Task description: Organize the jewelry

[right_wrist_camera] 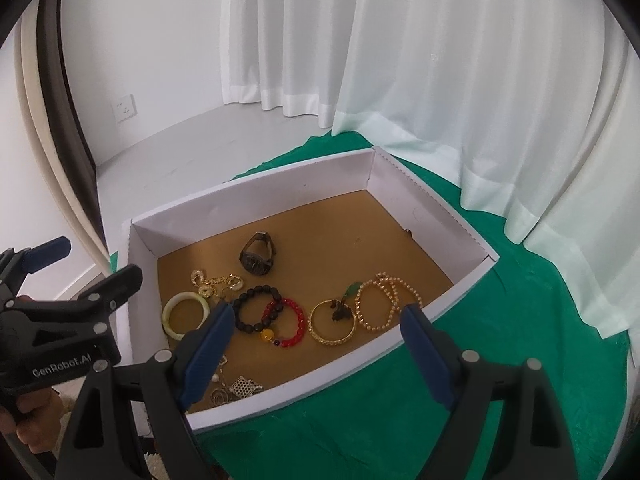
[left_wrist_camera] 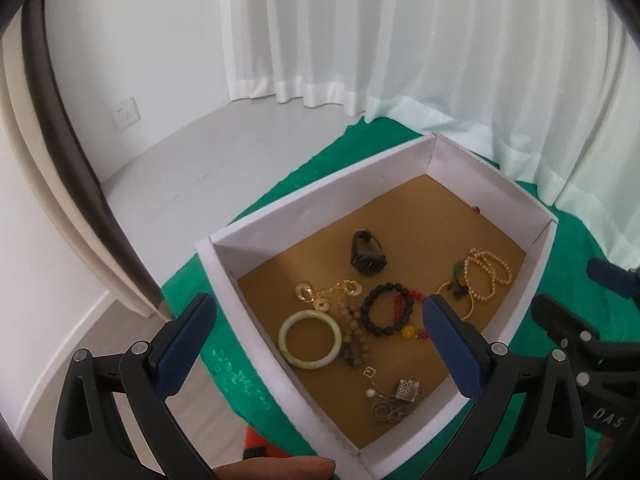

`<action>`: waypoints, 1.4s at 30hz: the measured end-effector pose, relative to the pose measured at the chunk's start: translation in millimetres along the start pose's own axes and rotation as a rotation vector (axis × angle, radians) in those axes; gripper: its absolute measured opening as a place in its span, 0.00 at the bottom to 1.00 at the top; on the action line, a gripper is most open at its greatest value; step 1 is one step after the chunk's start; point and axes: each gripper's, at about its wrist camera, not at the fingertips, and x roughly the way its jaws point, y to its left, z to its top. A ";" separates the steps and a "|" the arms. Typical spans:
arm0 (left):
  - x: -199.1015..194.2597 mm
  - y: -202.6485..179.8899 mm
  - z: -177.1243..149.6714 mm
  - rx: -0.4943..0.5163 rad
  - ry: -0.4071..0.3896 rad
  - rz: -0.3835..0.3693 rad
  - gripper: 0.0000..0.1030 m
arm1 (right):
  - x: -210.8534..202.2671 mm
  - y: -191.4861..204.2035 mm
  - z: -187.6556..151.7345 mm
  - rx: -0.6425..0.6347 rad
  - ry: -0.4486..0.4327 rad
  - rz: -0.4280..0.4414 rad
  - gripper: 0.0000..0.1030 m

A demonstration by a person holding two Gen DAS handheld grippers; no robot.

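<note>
While we held both tools above the white box, the left wrist view showed our left gripper with its blue fingers spread wide and nothing between the pads. Below and ahead of it, on the brown floor of the box, lay the jade bangle, flat, with the dark bead bracelet just beside it toward the right finger. A gold chain with discs lay beyond the bangle, a black watch farther back, and a silver pendant chain nearer us. The pearl strand sat well off toward the right wall.

From the right wrist view, our right gripper also stood open and empty, over the near wall of the box. Almost straight ahead between its fingers lay the gold bangle, flat, touching the pearl strand on its right; the red bead bracelet overlapped the dark bead bracelet toward the left finger. The left gripper showed at the left edge.

We judged the jade bangle the left hand's nearer piece and the gold bangle the right's, each needing a downward reach with one finger inside the ring.
</note>
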 end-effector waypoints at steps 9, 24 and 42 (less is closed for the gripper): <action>-0.1 2.8 0.3 -0.001 0.011 -0.011 0.99 | 1.0 9.2 -1.8 -0.018 0.026 -0.004 0.84; -0.3 1.2 -1.4 0.003 0.015 -0.005 0.99 | 2.7 5.3 -2.5 -0.005 0.039 -0.030 0.84; 7.7 4.8 0.0 -0.006 0.015 -0.030 1.00 | 8.6 2.0 -3.8 -0.001 0.053 -0.037 0.84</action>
